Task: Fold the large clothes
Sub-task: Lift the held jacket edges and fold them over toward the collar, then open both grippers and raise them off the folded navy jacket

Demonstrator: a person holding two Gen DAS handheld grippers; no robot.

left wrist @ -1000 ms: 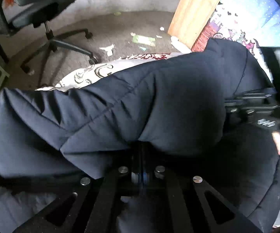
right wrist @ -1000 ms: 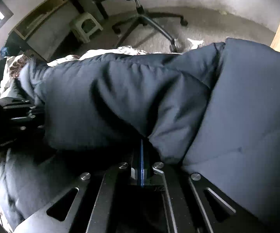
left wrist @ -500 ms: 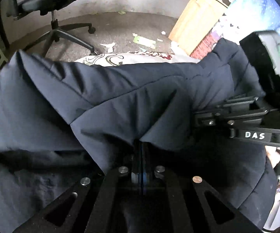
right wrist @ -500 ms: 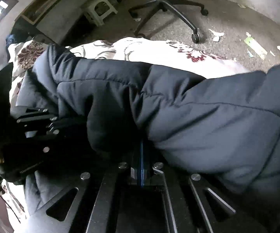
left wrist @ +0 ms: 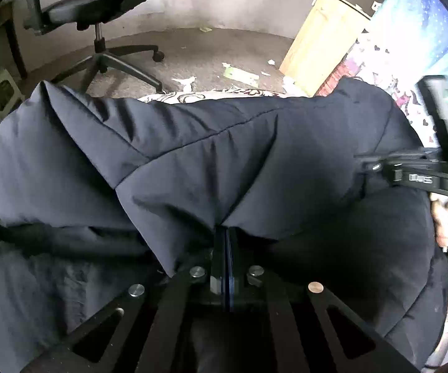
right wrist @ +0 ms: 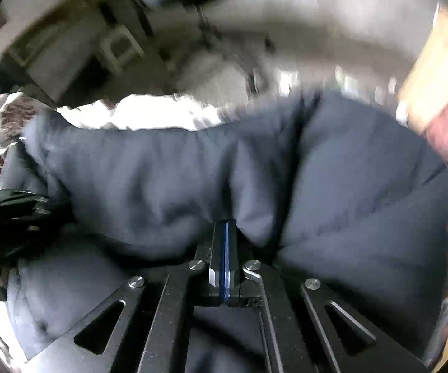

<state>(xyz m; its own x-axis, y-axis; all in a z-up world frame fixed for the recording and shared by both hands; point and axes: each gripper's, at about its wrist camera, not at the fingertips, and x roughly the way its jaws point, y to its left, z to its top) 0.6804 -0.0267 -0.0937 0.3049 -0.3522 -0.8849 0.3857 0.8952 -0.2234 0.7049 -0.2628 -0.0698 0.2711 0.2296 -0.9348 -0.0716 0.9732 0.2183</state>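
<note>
A dark navy puffer jacket (left wrist: 239, 155) fills the left wrist view, lying over a patterned white bedsheet (left wrist: 193, 96). My left gripper (left wrist: 224, 233) is shut on a fold of the jacket, fingertips buried in the fabric. My right gripper shows at the right edge of this view (left wrist: 410, 174), also clamped on the jacket. In the blurred right wrist view the jacket (right wrist: 193, 180) spans the frame and my right gripper (right wrist: 225, 227) is shut on its edge. My left gripper shows dimly at the left of that view (right wrist: 21, 208).
An office chair (left wrist: 99, 15) stands on the littered grey floor behind the bed. A wooden cabinet (left wrist: 320, 37) and a blue patterned wall hanging (left wrist: 410, 46) are at the back right. A small stool (left wrist: 0, 93) is at the left. Paper scraps (left wrist: 239, 73) lie on the floor.
Both grippers have carried the held jacket fold forward across the bed. The right gripper has swung sideways fast, blurring its view, and has drifted right in the left view.
</note>
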